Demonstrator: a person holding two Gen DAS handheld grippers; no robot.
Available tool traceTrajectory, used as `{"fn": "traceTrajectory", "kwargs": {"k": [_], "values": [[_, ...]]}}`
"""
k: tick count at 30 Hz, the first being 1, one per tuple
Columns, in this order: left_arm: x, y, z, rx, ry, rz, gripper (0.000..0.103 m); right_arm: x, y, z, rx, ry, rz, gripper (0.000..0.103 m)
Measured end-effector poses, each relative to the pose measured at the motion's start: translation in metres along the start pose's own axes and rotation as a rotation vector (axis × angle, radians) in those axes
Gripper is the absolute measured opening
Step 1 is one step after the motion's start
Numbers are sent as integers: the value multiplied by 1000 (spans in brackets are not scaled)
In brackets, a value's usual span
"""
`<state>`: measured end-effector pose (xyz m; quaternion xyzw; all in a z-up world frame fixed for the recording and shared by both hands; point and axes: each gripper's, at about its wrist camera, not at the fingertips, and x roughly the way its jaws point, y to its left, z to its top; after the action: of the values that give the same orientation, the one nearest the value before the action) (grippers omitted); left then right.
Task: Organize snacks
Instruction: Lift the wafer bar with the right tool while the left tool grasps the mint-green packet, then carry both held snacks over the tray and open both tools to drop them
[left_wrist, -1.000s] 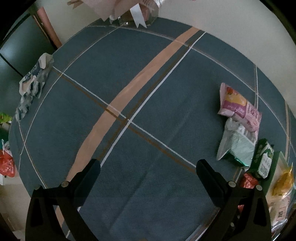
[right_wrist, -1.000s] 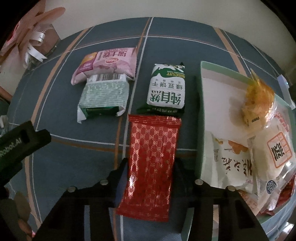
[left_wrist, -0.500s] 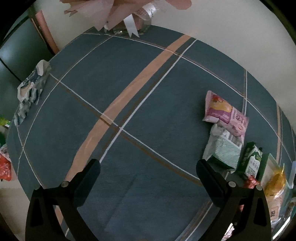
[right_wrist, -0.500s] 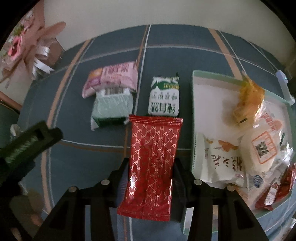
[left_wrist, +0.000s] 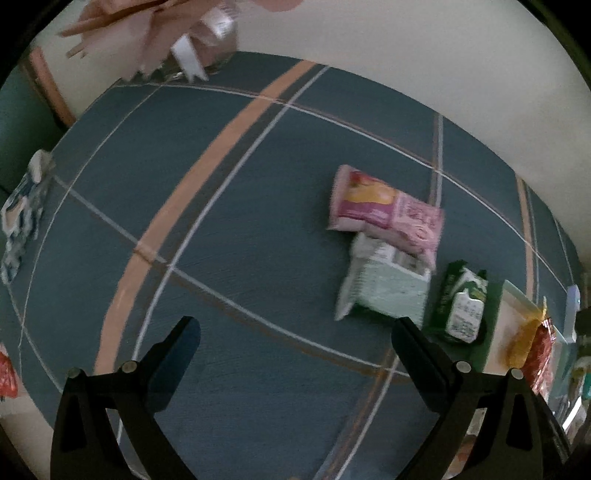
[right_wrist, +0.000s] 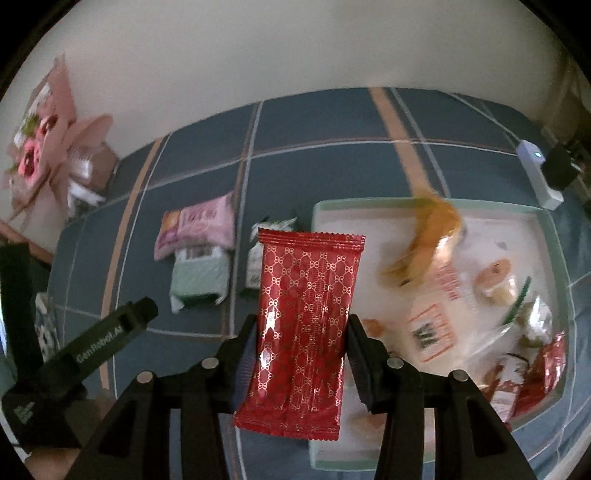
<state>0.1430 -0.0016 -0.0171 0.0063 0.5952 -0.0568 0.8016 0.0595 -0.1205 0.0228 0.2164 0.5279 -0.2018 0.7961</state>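
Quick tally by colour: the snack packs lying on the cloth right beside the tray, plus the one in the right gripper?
Pink pack: 1
Pale green pack: 1
Dark green and white pack: 1
Red pack, held off the cloth in the right gripper: 1
Total: 4

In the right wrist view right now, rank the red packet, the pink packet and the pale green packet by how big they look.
1. red packet, by far the largest; it is held close to the camera, so true size is unsure.
2-3. pink packet and pale green packet look about alike; no ranking.
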Motion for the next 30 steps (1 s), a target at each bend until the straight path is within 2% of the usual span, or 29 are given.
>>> {"fn": "traceTrajectory", "kwargs": {"k": [7, 9, 14, 21, 22, 23, 25, 27, 30], "values": [[9, -28, 9, 58, -38, -49, 103, -4, -23, 4, 42, 1, -8, 49], [15, -35, 13, 83, -43, -54, 102, -4, -25, 5, 47, 3, -7, 49], [25, -49, 14, 125, -47, -47, 90, -4, -30, 6, 56, 5, -5, 49], [36, -57, 9, 152, -59, -51, 90, -5, -31, 5, 60, 7, 1, 48], [37, -57, 9, 153, -58, -52, 88, -5, -31, 5, 59, 8, 1, 48], [38, -57, 8, 154, -59, -55, 75, -5, -31, 5, 57, 7, 2, 48], [36, -57, 9, 146, -65, -67, 62, -6, -31, 5, 57, 7, 5, 48], [31, -58, 8, 150, -76, -69, 58, -8, -31, 6, 58, 5, 7, 48], [25, -57, 8, 144, -75, -96, 56, -11, -31, 6, 60, -1, 11, 48]]}}
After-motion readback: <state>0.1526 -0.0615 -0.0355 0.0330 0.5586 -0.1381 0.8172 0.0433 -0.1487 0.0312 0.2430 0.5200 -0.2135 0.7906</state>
